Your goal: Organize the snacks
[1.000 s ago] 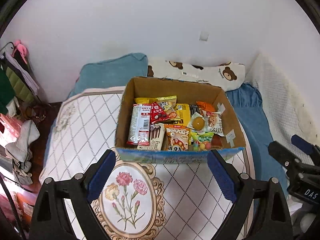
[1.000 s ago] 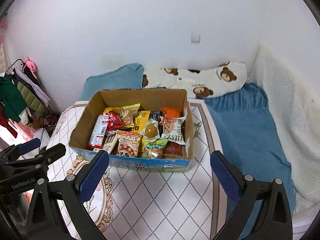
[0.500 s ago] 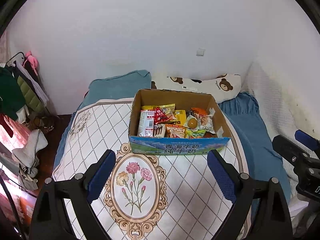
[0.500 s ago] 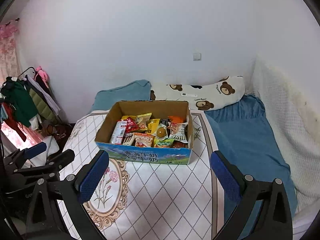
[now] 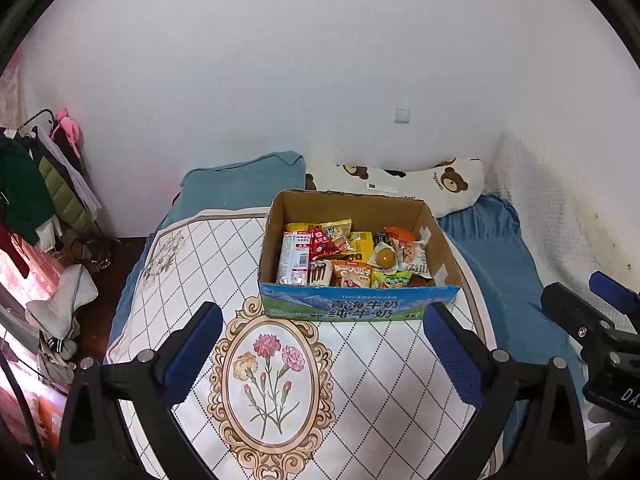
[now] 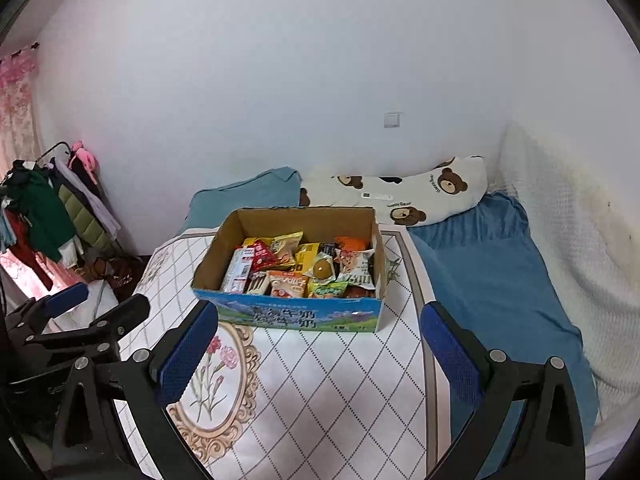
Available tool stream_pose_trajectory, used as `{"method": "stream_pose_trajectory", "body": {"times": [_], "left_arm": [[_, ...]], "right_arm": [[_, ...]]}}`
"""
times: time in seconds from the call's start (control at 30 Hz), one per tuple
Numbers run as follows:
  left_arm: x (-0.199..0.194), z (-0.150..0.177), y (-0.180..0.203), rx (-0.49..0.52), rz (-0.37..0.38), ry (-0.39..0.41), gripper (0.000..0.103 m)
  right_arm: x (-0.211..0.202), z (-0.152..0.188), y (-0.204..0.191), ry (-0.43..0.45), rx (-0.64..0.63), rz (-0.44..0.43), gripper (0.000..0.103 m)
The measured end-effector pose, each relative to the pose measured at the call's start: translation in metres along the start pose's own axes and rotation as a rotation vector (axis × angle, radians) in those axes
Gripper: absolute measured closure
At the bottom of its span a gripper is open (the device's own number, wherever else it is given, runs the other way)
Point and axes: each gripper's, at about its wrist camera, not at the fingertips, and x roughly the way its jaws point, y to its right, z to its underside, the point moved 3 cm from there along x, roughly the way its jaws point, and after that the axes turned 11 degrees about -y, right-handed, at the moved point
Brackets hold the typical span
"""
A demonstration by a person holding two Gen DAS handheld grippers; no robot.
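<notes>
A cardboard box with a blue printed front stands on a white diamond-patterned quilt on a bed. It also shows in the right wrist view. It is filled with several snack packets, among them a white and red pack at the left and a round yellow snack. My left gripper is open and empty, well back from the box. My right gripper is open and empty, also back from the box.
A teal pillow and a bear-print pillow lie behind the box against the white wall. A blue sheet covers the bed's right side. A rack of clothes stands at the left. The other gripper shows at the right edge.
Both grippers have pulled back and up from the box, which now looks smaller and farther away. Both stay open and empty. The box has not moved.
</notes>
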Motion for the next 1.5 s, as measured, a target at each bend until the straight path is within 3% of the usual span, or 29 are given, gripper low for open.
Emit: {"method": "stream_pose_trajectory", "body": {"times": [0.7, 1.5], "left_arm": [[0.084, -0.028, -0.002, -0.018, -0.067, -0.114, 0.0], [0.092, -0.034, -0.007, -0.021, -0.051, -0.113, 0.0]], "right_arm": [[0.114, -0.041, 0.015, -0.085, 0.03, 0.052, 0.0], [0.131, -0.043, 0.018, -0.102, 0.024, 0.064, 0.0]]}}
